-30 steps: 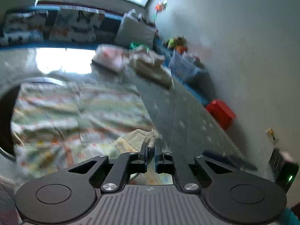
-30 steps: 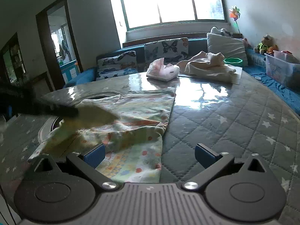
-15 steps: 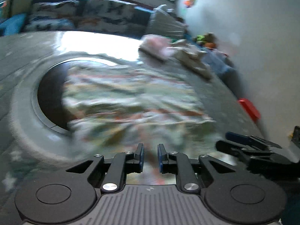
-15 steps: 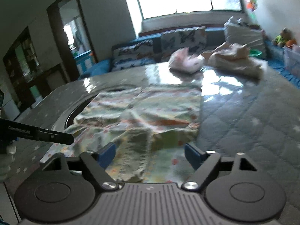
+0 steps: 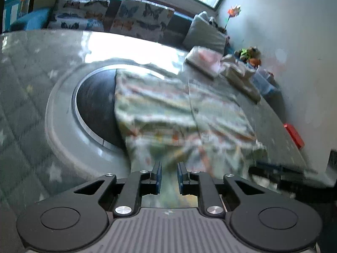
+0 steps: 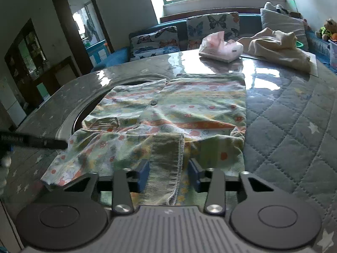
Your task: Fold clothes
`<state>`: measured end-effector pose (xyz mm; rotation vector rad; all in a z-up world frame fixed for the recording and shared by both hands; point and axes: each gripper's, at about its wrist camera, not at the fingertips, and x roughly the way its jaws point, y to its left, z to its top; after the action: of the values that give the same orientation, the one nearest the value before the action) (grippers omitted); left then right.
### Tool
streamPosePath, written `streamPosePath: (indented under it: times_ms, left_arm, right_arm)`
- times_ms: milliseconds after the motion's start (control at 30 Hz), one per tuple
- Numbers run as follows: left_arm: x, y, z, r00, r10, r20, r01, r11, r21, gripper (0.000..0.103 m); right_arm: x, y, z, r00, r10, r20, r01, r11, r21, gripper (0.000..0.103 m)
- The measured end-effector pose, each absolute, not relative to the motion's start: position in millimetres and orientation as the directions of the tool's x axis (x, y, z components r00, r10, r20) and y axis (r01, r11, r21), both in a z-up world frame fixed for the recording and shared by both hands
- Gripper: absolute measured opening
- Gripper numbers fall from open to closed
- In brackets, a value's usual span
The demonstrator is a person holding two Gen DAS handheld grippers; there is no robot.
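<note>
**Cuff between R fingers**

R gripper (image 6: 168,174) is sitting parted round the shirt (image 6: 179,113) cuff (image 6: 166,164), not pinching. L gripper (image 5: 169,176) is hovering slightly parted, seemingly empty (blurry). Shirt is lying flat on table (image 6: 294,116), partly over the dark disc (image 5: 94,105).

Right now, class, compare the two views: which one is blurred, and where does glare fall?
Left wrist view: motion blur smears the garment, and window glare whitens the table behind it. Right wrist view: sharp, the garment's ribbed cuff crisp, glare patches on the glossy table, fisheye bending the edges.
</note>
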<state>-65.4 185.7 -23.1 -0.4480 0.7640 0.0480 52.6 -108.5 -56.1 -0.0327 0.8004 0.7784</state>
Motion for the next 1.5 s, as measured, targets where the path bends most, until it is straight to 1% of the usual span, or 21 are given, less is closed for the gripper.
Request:
streamPosePath:
  times_ms: [133, 200, 267, 367, 467, 533, 667, 767, 867, 933, 967, 1067, 1233, 1300, 1400, 1500]
  left_arm:
    - [-41, 189, -27, 0.726, -0.102, -0.680, -0.205, 0.912, -0.355, 0.017]
    - [-33, 190, -34, 0.710, -0.073, -0.700, -0.221, 0.921, -0.320, 0.017]
    - [-30, 190, -41, 0.694, -0.019, -0.720, -0.245, 0.934, -0.261, 0.016]
    - [-35, 193, -45, 0.693, -0.003, -0.721, -0.253, 0.935, -0.247, 0.014]
    - [-37, 192, -40, 0.695, 0.014, -0.719, -0.262, 0.936, -0.235, 0.014]
    - [-38, 185, -32, 0.711, 0.010, -0.703, -0.241, 0.943, -0.230, 0.014]
    - [-34, 166, -21, 0.736, -0.055, -0.675, -0.163, 0.953, -0.256, 0.014]
    - [-28, 155, -29, 0.716, -0.078, -0.694, -0.130, 0.961, -0.242, 0.015]
    - [-25, 152, -40, 0.685, -0.074, -0.725, -0.133, 0.965, -0.225, 0.016]
    - [-29, 151, -40, 0.683, -0.069, -0.728, -0.134, 0.967, -0.218, 0.017]
    - [-33, 149, -37, 0.689, -0.073, -0.721, -0.127, 0.967, -0.220, 0.019]
    - [-44, 143, -30, 0.705, -0.088, -0.704, -0.101, 0.970, -0.222, 0.021]
    - [-57, 125, -33, 0.694, -0.100, -0.713, -0.058, 0.979, -0.194, 0.021]
    - [-61, 120, -39, 0.684, -0.082, -0.725, -0.056, 0.985, -0.165, 0.024]
    - [-67, 114, -38, 0.688, -0.056, -0.724, -0.053, 0.990, -0.127, 0.029]
    - [-73, 110, -31, 0.700, -0.070, -0.711, -0.042, 0.989, -0.139, 0.031]
  right_arm:
    - [53, -106, -56, 0.443, 0.607, -0.660, -0.638, 0.730, 0.244, 0.035]
    - [52, -104, -56, 0.452, 0.597, -0.663, -0.644, 0.733, 0.222, 0.028]
    - [50, -102, -55, 0.462, 0.579, -0.672, -0.649, 0.737, 0.189, 0.027]
    - [48, -97, -53, 0.477, 0.558, -0.679, -0.659, 0.738, 0.144, 0.027]
    - [50, -90, -49, 0.485, 0.570, -0.663, -0.679, 0.723, 0.124, 0.027]
    - [50, -84, -47, 0.490, 0.578, -0.652, -0.693, 0.713, 0.111, 0.027]
    - [52, -74, -42, 0.500, 0.594, -0.630, -0.718, 0.692, 0.083, 0.028]
    - [44, -74, -42, 0.491, 0.599, -0.633, -0.734, 0.676, 0.069, 0.029]
    - [35, -76, -42, 0.480, 0.601, -0.639, -0.750, 0.659, 0.057, 0.029]
    - [29, -78, -42, 0.473, 0.603, -0.643, -0.760, 0.648, 0.049, 0.034]
    - [26, -78, -42, 0.469, 0.604, -0.645, -0.765, 0.642, 0.045, 0.037]
    - [17, -80, -42, 0.458, 0.606, -0.651, -0.780, 0.625, 0.033, 0.038]
    - [2, -84, -44, 0.438, 0.606, -0.664, -0.801, 0.599, 0.019, 0.038]
    - [-2, -87, -49, 0.433, 0.594, -0.678, -0.796, 0.605, 0.021, 0.039]
    - [-7, -91, -47, 0.444, 0.592, -0.672, -0.794, 0.607, 0.010, 0.039]
    - [-10, -91, -44, 0.452, 0.598, -0.662, -0.798, 0.603, 0.000, 0.041]
